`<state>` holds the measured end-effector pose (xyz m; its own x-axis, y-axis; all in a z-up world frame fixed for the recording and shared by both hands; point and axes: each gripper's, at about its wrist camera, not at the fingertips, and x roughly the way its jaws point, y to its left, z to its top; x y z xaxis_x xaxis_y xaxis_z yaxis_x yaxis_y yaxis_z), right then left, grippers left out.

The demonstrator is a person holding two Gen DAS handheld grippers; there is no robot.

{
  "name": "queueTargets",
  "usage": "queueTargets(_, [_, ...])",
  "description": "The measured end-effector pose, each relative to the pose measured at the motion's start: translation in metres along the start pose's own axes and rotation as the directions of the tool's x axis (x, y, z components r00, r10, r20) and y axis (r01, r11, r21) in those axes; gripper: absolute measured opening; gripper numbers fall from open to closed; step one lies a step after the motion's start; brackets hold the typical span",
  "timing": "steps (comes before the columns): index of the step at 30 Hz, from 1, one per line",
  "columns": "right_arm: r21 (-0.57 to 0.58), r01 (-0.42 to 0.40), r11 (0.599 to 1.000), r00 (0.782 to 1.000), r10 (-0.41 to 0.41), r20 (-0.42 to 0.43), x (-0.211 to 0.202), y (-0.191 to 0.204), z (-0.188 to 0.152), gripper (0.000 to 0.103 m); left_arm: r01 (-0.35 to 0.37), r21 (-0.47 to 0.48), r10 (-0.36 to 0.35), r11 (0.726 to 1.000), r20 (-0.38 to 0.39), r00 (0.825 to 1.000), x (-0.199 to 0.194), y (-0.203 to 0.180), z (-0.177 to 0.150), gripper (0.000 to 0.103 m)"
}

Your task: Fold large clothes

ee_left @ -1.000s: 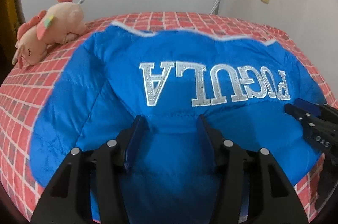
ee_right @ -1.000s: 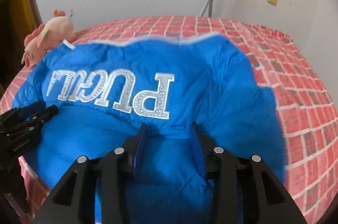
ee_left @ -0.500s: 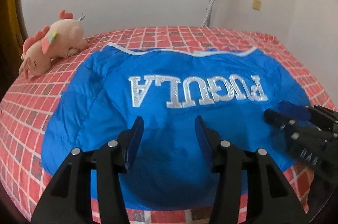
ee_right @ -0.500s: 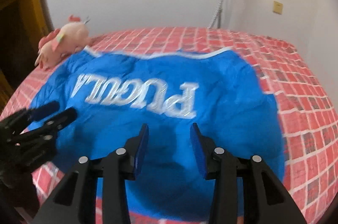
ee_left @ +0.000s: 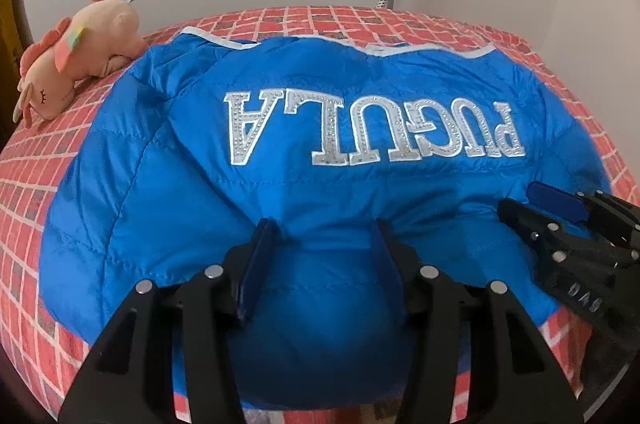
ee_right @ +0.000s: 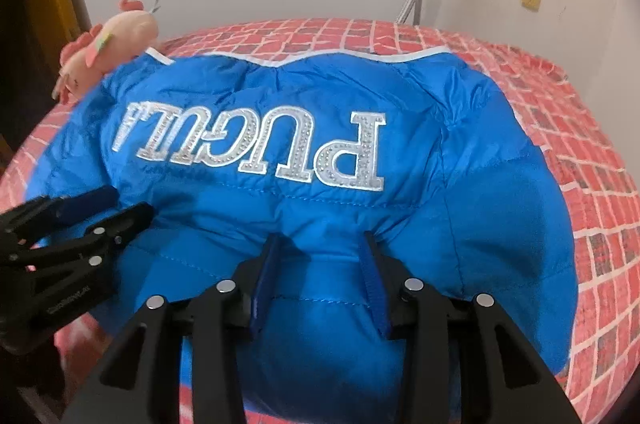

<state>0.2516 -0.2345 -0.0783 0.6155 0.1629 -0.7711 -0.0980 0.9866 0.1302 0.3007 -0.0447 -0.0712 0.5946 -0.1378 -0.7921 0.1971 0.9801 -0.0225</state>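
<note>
My left claw (ee_left: 324,228) pinches a fold of the blue jacket (ee_left: 200,183); my right claw (ee_right: 320,244) grips another fold beside it. Ahead lies the bed (ee_left: 32,183), plush toy (ee_left: 76,59) far left.

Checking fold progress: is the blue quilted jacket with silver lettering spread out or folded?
Spread out: the blue quilted jacket lies open across the red brick-patterned bedcover, lettering fully showing, only its near edge bunched.

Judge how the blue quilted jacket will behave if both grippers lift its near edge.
The blue jacket is puffy and creased, so it probably sags between grips. Its shiny shell looks slippery. Quilted filling suggests it is light for its bulk.
</note>
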Motion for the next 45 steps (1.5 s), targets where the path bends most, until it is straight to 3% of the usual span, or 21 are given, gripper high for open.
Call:
queueTargets(3, [0.04,0.017,0.999,0.999,-0.018,0.032,-0.022,-0.018,0.013,0.043,-0.038,-0.023,0.039,0.999,0.031,0.999,-0.018,0.014,0.01,0.056])
queueTargets(5, [0.077,0.078,0.994,0.995,-0.083,0.057,-0.037,-0.037,0.021,0.053,-0.093,-0.054,0.096,0.994,0.057,0.994,-0.031,0.037,0.02,0.066])
queueTargets(8, [0.126,0.126,0.984,0.99,-0.133,0.042,-0.045,-0.069,0.029,0.067,-0.154,-0.106,0.16,0.982,0.059,0.985,-0.037,0.071,0.027,0.073])
queueTargets(13, [0.169,0.141,0.976,0.99,-0.143,-0.002,-0.04,-0.107,0.034,0.083,-0.148,-0.189,0.153,0.971,0.011,0.988,-0.034,0.129,0.033,0.083])
queueTargets(19, [0.188,0.092,0.978,0.995,-0.082,-0.058,-0.018,-0.119,0.031,0.085,-0.025,-0.235,0.014,0.972,-0.049,0.999,-0.012,0.154,0.027,0.087])
queueTargets(25, [0.196,0.044,0.98,0.995,-0.026,-0.094,0.001,-0.119,0.027,0.089,0.061,-0.261,-0.084,0.963,-0.076,0.994,0.01,0.155,0.02,0.095])
queueTargets(30, [0.214,-0.02,0.977,0.994,0.042,-0.099,0.019,-0.121,0.025,0.093,0.166,-0.347,-0.203,0.923,-0.073,0.976,0.026,0.165,0.014,0.098])
queueTargets(34, [0.22,-0.092,0.971,0.991,0.112,-0.08,0.032,-0.122,0.019,0.096,0.167,-0.33,-0.199,0.929,-0.067,0.978,0.026,0.159,0.012,0.097])
queueTargets(36, [0.236,-0.125,0.964,0.987,0.144,-0.067,0.033,-0.126,0.017,0.094,0.165,-0.325,-0.195,0.931,-0.063,0.979,0.025,0.155,0.011,0.091])
queueTargets(37, [0.237,-0.137,0.962,0.986,0.155,-0.059,0.031,-0.126,0.017,0.088,0.167,-0.322,-0.195,0.932,-0.057,0.979,0.024,0.154,0.011,0.087])
queueTargets(41, [0.237,-0.187,0.953,0.981,0.195,-0.009,0.019,-0.122,0.016,0.053,0.143,-0.286,-0.158,0.947,-0.029,0.987,0.009,0.143,0.016,0.053])
queueTargets(45, [0.258,-0.236,0.937,0.971,0.233,0.042,0.003,-0.124,0.017,0.035,0.125,-0.295,-0.129,0.947,0.005,0.992,-0.004,0.141,0.019,0.031])
